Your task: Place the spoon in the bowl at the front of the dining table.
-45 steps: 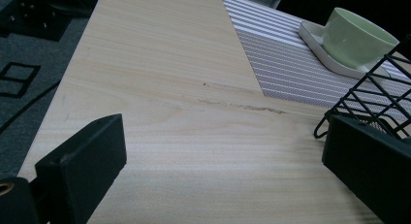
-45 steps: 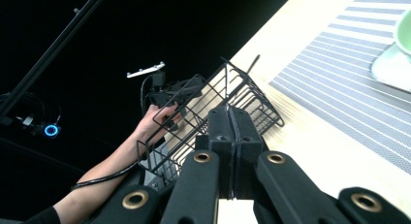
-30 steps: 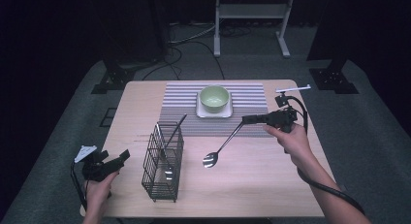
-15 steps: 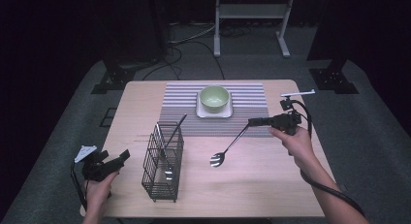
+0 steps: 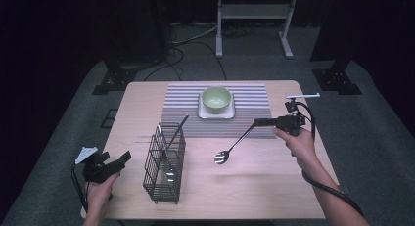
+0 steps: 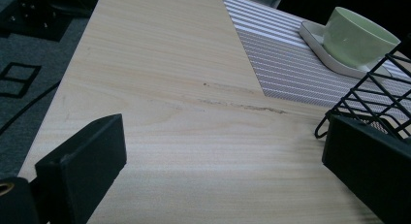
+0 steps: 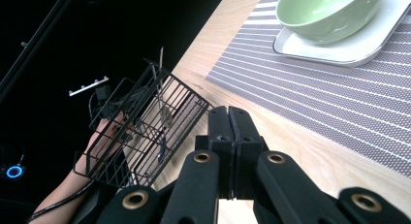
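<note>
Right gripper (image 5: 258, 122), centre-right of high view: fingers pinching the handle tip of a silver metal spoon (image 5: 231, 148), whose bowl hangs low over the pale wooden tabletop (image 5: 254, 187) at centre frame. Left gripper (image 5: 125, 158), lower left: fingers spread, holding nothing. Black wire cutlery basket (image 5: 165, 163) just right of it, utensils inside. Pale green bowl (image 5: 216, 99) on white square plate (image 5: 216, 113), upper centre, on striped grey placemat (image 5: 252, 96).

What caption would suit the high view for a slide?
Right gripper lifts a spoon above the table beside a wire caddy.
</note>
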Demonstrator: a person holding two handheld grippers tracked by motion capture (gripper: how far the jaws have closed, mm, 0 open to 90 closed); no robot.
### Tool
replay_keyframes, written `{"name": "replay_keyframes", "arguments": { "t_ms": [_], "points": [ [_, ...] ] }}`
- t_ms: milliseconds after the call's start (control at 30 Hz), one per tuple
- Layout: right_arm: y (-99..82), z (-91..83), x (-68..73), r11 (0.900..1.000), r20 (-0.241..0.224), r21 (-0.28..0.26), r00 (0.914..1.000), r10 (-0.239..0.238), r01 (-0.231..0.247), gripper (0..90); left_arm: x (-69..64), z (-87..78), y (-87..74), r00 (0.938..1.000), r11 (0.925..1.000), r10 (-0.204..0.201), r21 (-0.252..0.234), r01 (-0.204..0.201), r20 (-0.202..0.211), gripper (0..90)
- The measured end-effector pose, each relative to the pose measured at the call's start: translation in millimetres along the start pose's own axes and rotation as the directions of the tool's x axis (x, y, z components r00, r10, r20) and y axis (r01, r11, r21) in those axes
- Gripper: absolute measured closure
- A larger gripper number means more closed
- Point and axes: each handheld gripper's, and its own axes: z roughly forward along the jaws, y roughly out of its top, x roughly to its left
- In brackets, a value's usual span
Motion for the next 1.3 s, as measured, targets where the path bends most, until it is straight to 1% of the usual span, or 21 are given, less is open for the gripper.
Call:
{"name": "replay_keyframes", "arguments": {
  "t_ms": [600, 1300],
  "points": [
    [10.1, 8.5, -4.7, 0.9999, 0.023, -0.016, 0.9997, 0.003, -0.003, 89.2, 0.2, 0.3, -0.1, 1.0, 1.0, -0.001, 0.001, 0.001, 0.001, 0.9],
    [21.8, 18.0, -10.9, 0.9987, 0.045, -0.049, 0.9989, 0.016, -0.014, 89.2, 0.1, 0.6, 0.0, 1.0, 1.0, 0.0, 0.001, 0.0, 0.003, 0.9]
  ]
}}
